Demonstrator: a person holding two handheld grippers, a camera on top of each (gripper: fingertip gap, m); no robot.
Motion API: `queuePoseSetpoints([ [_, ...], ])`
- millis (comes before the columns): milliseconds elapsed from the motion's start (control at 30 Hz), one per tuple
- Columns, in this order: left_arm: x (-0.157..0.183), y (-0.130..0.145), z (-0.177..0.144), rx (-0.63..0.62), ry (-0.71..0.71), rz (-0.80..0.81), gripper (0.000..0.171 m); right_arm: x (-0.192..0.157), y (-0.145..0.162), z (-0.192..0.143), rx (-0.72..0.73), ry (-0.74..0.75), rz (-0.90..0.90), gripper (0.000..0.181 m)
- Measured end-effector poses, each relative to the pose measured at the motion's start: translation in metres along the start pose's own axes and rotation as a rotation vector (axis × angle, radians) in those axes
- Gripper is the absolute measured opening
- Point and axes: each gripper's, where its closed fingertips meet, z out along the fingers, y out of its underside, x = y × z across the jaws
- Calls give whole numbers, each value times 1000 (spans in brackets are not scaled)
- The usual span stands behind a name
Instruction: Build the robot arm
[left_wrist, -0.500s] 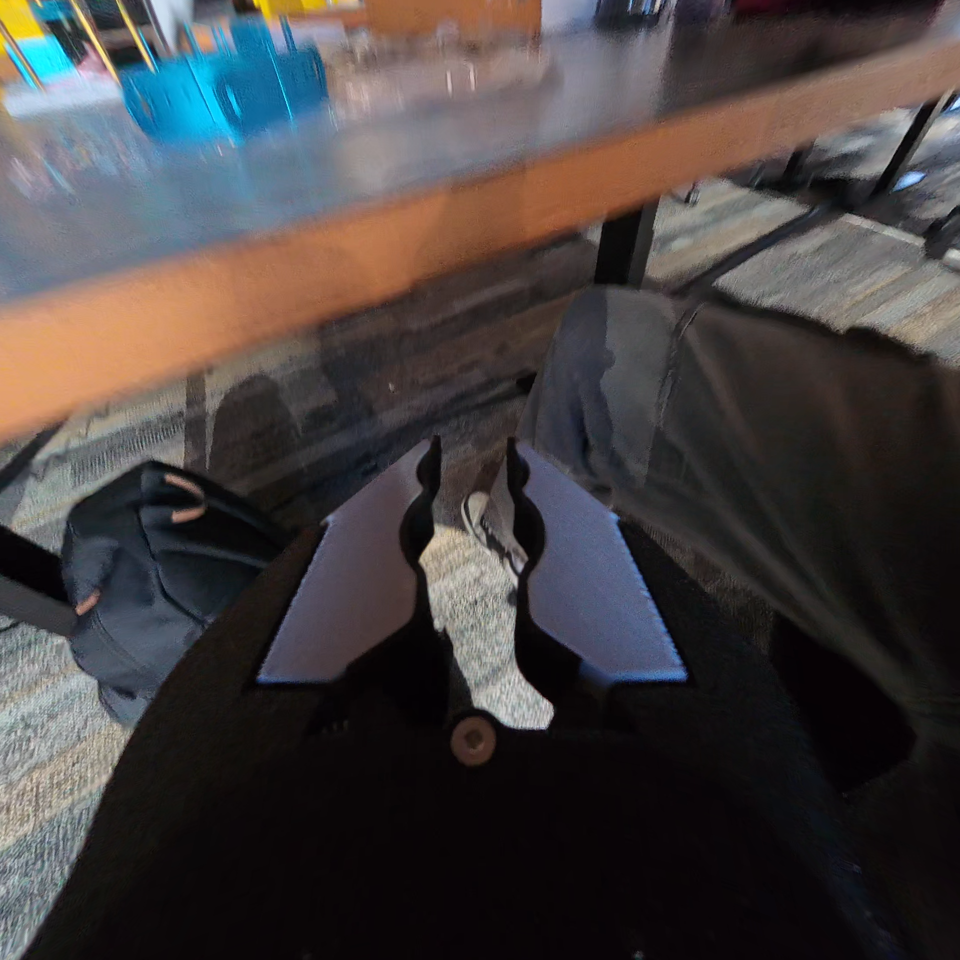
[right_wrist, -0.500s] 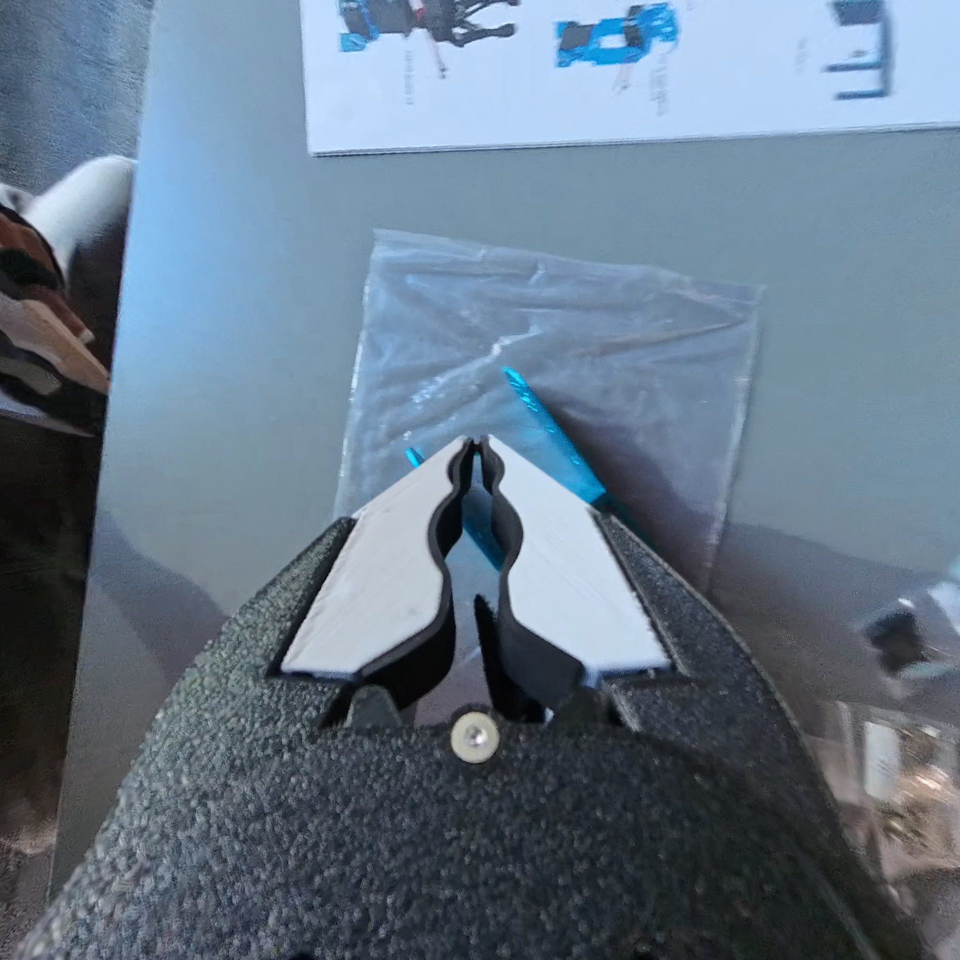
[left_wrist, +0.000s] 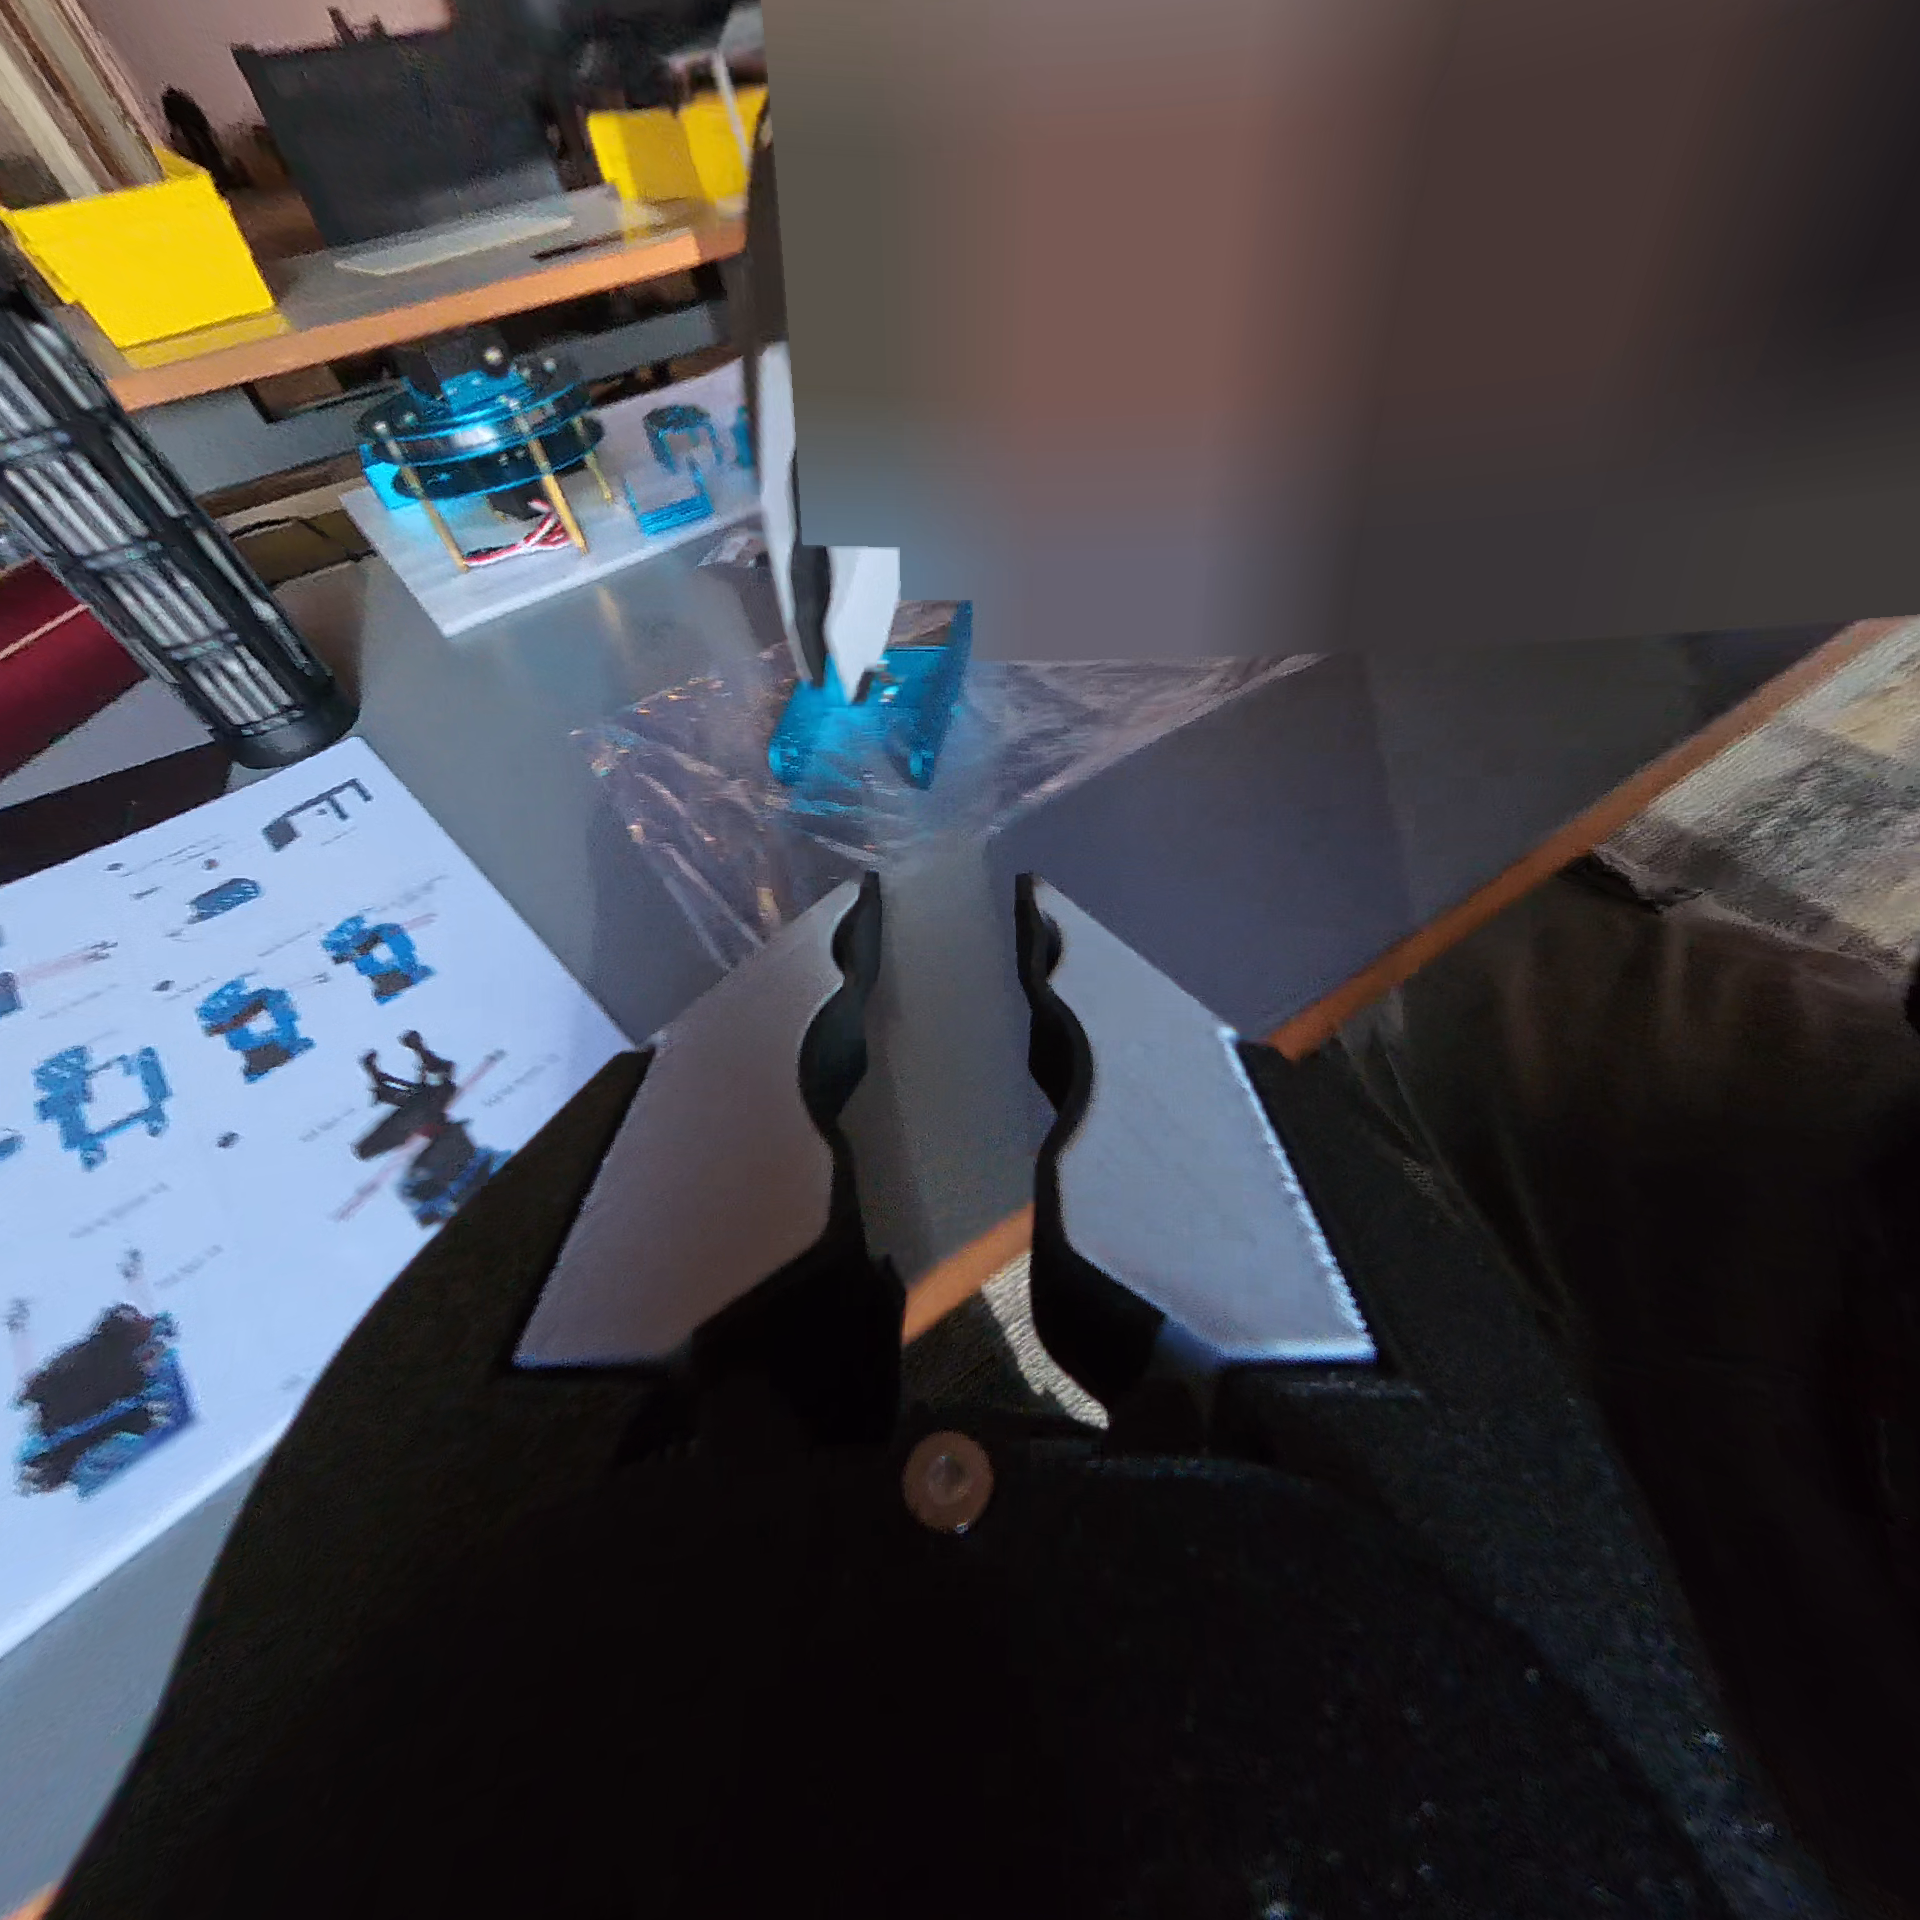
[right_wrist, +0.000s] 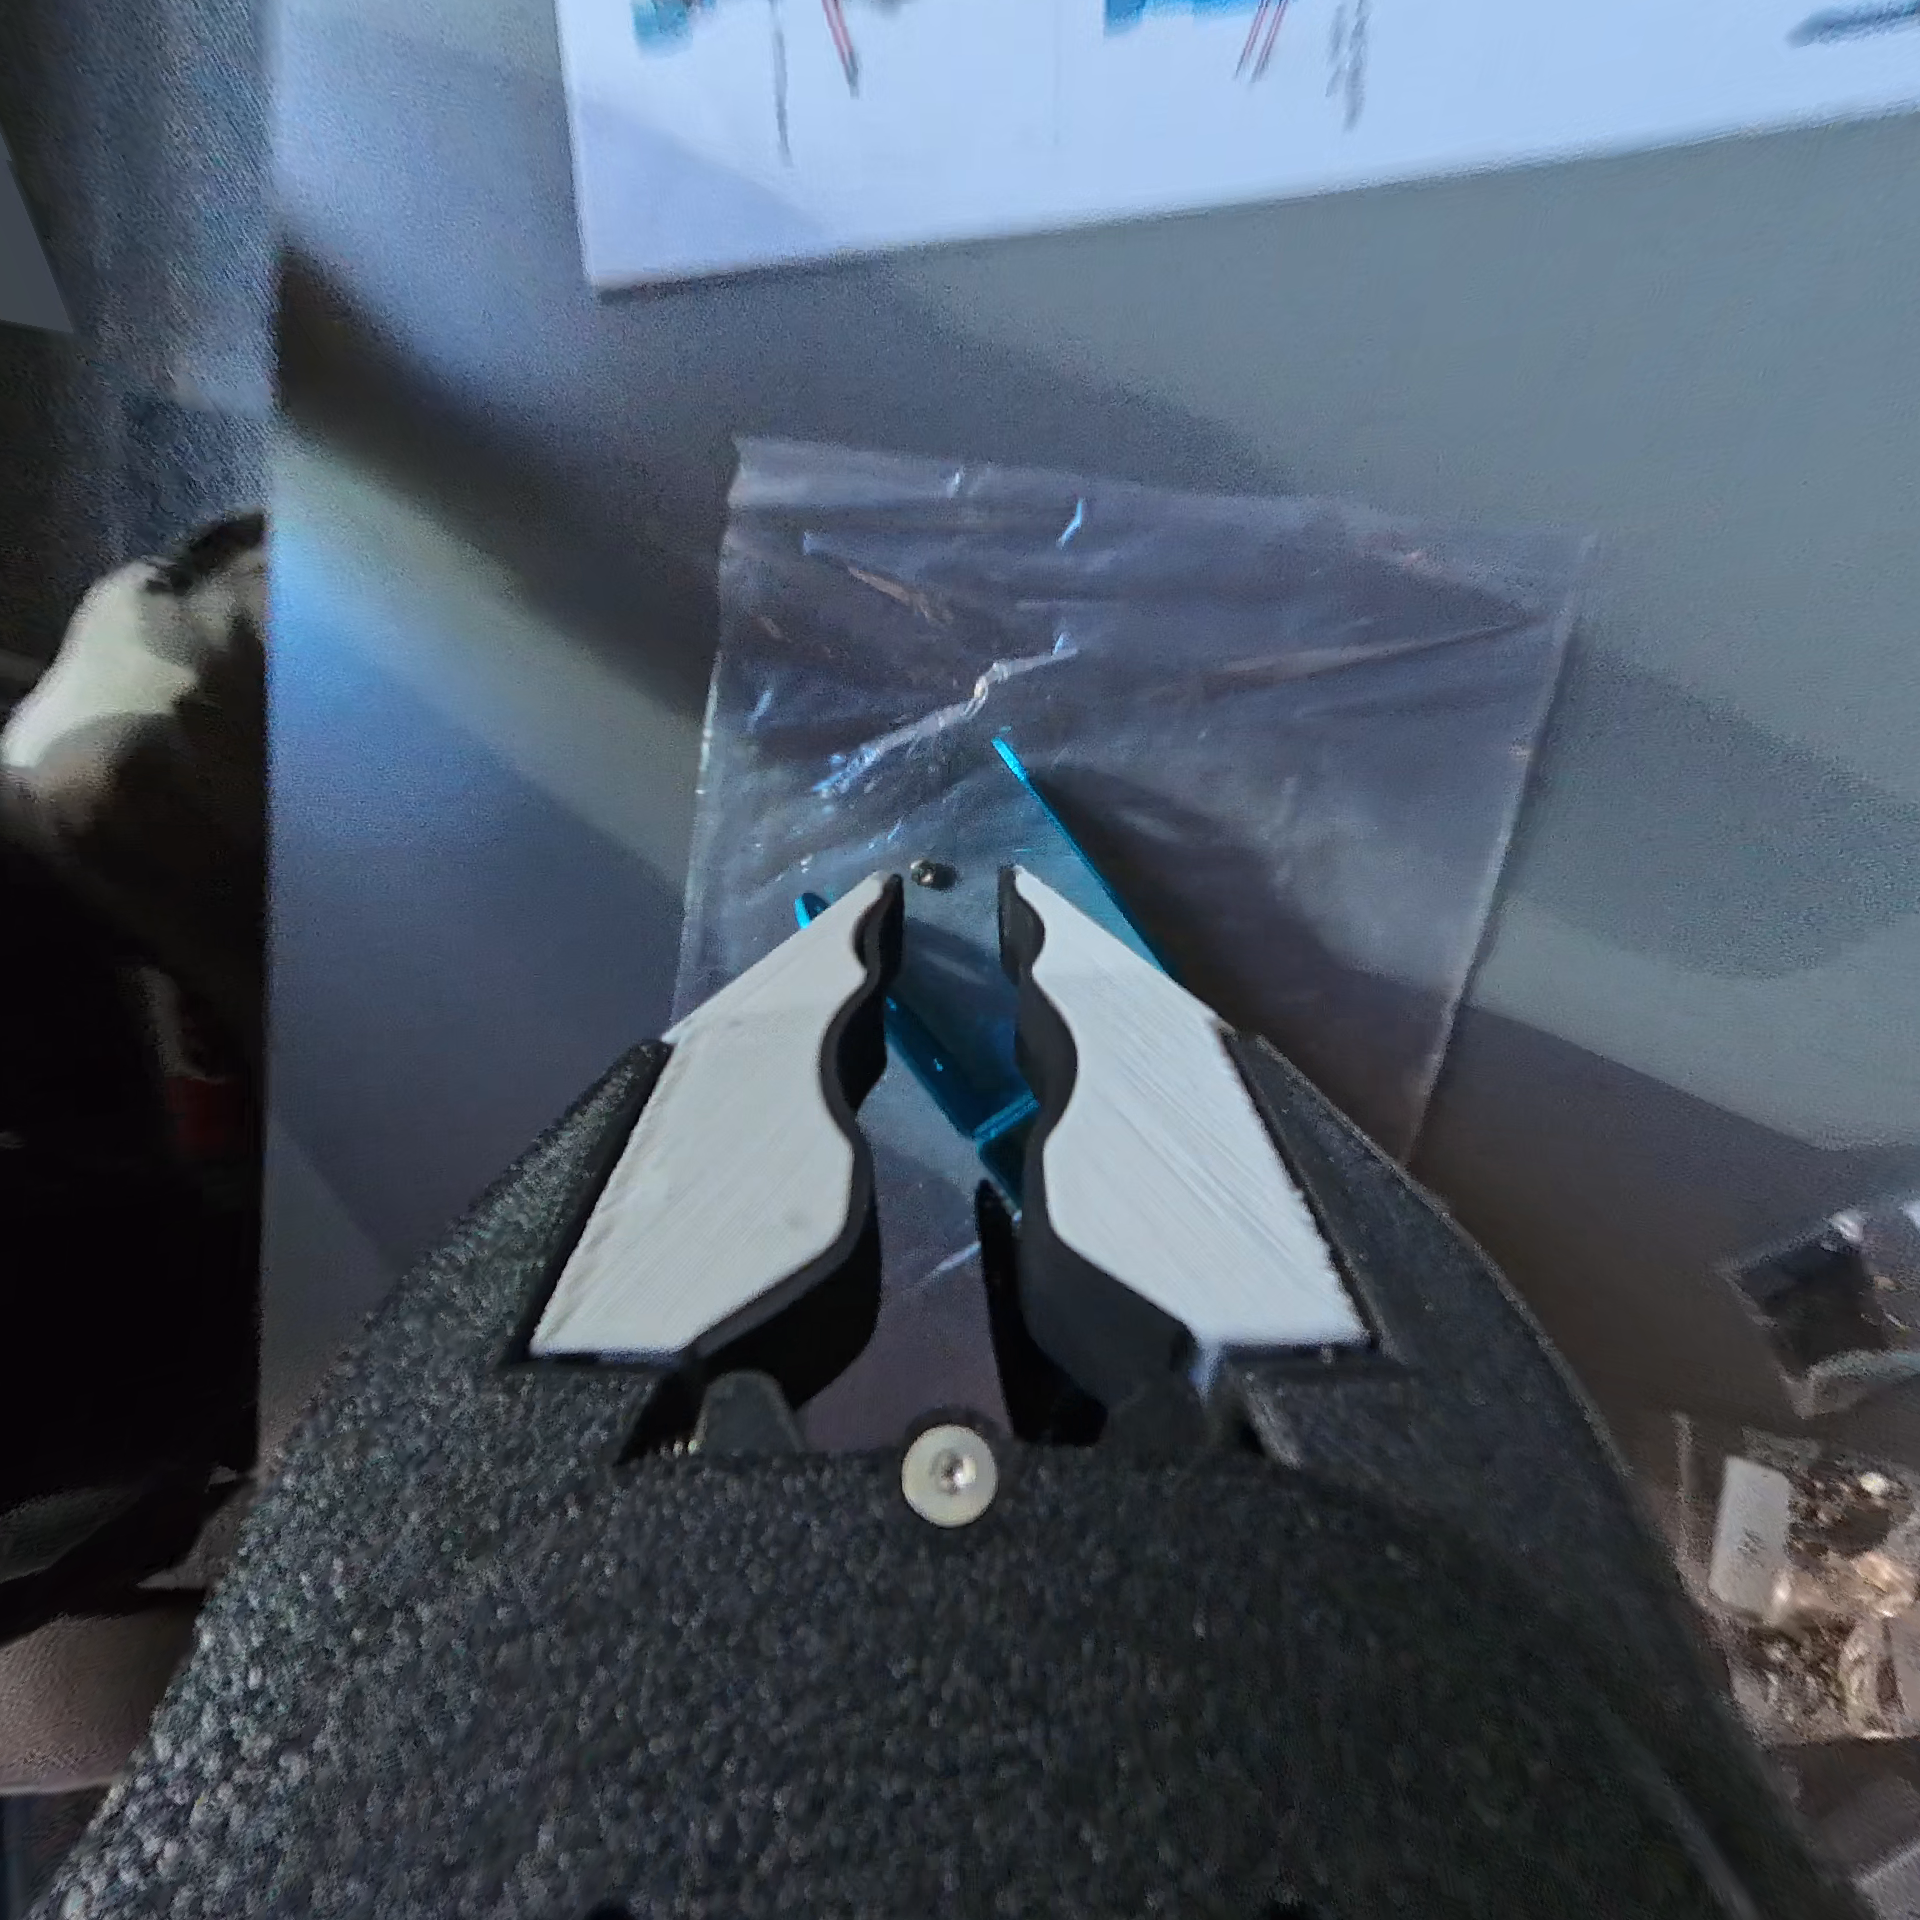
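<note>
A clear plastic bag (right_wrist: 1195, 675) lies flat on the grey table (right_wrist: 468, 623) with a blue metal bracket (right_wrist: 961, 1081) inside it. My right gripper (right_wrist: 948, 883) is open just over the bag, with the bracket showing between and under its fingers. In the left wrist view the right gripper (left_wrist: 842, 644) points down with its tips at the top of the bracket (left_wrist: 862, 727), on the bag (left_wrist: 707, 831). My left gripper (left_wrist: 945, 894) is open and empty, low over the table's near edge (left_wrist: 1558, 852), a short way from the bag.
A printed sheet (left_wrist: 208, 1039) lies left of the bag; it shows beyond the bag in the right wrist view (right_wrist: 1143, 104). A blue round assembly (left_wrist: 478, 436) on a white board, a black mesh cylinder (left_wrist: 135, 561) and yellow bins (left_wrist: 145, 249) stand farther back. Small bags of parts (right_wrist: 1808, 1507) lie at the right. Spacing between my two grippers at the tips: around 15 centimetres.
My left gripper has risen from below the table edge to above the tabletop and now faces the bag. My right gripper has opened from nearly shut, over the bracket.
</note>
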Motion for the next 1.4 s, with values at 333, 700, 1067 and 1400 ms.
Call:
queuePoseSetpoints([
  [333,-33,15,104,-339,207,74,24,22,31,-41,259,47,-490,71],
  [700,-32,35,155,-517,296,246,15,37,49,-10,152,-42,-497,74],
  [1067,-28,42,158,-530,340,218,13,26,69,-21,104,-90,-501,54],
  [1400,-23,44,157,-601,393,168,5,15,69,-7,100,-129,-516,51],
])
